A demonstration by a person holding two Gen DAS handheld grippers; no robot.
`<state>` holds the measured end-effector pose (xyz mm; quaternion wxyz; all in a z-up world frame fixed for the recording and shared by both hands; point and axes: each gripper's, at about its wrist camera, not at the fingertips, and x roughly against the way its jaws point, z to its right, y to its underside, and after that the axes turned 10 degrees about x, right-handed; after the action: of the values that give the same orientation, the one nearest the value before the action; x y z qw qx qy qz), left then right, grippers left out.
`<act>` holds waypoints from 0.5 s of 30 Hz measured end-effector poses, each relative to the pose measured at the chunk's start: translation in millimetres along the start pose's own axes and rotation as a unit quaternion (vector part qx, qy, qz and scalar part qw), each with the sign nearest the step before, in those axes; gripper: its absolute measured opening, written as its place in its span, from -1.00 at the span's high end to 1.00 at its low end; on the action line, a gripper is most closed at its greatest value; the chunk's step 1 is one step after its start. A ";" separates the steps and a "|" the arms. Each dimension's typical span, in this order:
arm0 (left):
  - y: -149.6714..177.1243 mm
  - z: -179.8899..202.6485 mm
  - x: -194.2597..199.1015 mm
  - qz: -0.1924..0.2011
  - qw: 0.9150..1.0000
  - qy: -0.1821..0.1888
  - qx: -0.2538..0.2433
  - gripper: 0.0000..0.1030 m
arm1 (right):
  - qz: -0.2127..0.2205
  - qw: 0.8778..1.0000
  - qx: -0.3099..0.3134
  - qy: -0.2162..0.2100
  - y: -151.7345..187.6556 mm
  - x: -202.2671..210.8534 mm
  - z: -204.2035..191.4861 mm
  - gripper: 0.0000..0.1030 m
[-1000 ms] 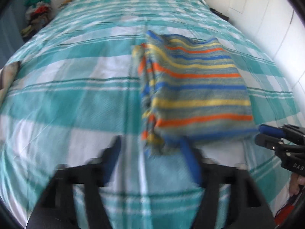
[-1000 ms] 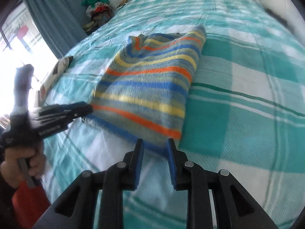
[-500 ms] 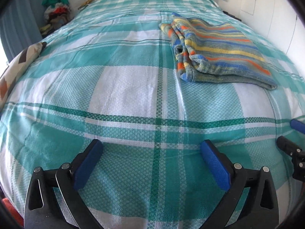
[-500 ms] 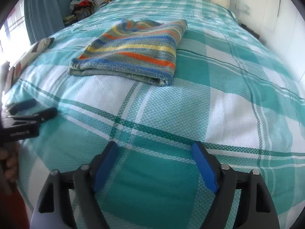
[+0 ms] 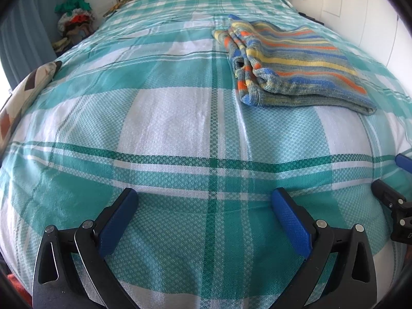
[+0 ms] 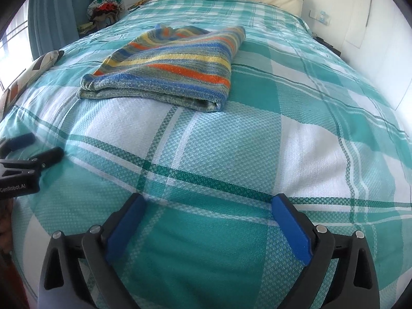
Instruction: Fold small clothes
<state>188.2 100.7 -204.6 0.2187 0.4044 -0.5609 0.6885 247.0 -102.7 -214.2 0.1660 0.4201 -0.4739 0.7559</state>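
Note:
A striped knit garment in blue, yellow, orange and grey lies folded into a flat rectangle on the bed; it also shows in the right wrist view. My left gripper is open and empty, low over the bedspread near the bed's front edge, well short of the garment. My right gripper is open and empty, also near the front edge. Each gripper shows at the edge of the other's view, the right one and the left one.
The bed is covered by a teal and white plaid bedspread. A patterned cushion lies at the left edge. A heap of clothes sits beyond the bed at the back left. A white wall runs along the right.
Both grippers opened, let go of the garment's near edge and pulled back toward the front of the bed. The garment now lies folded and still.

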 end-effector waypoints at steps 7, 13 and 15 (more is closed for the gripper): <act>-1.3 2.1 -2.7 -0.008 1.000 -0.005 -0.005 -0.99 | -0.011 1.000 0.004 0.008 -2.1 -2.4 -2.3 -0.92; -0.9 1.5 -3.1 -0.006 1.000 -0.004 -0.007 -0.99 | -0.017 1.000 0.003 0.017 -2.2 -4.2 -3.2 -0.97; -0.2 1.9 -2.7 -0.005 1.000 -0.005 -0.007 -0.99 | -0.017 1.000 0.004 0.018 -2.0 -4.1 -3.3 -0.97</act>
<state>190.6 99.4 -206.5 0.2222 0.4095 -0.5649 0.6811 249.2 -98.3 -217.0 0.1853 0.4148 -0.4604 0.7627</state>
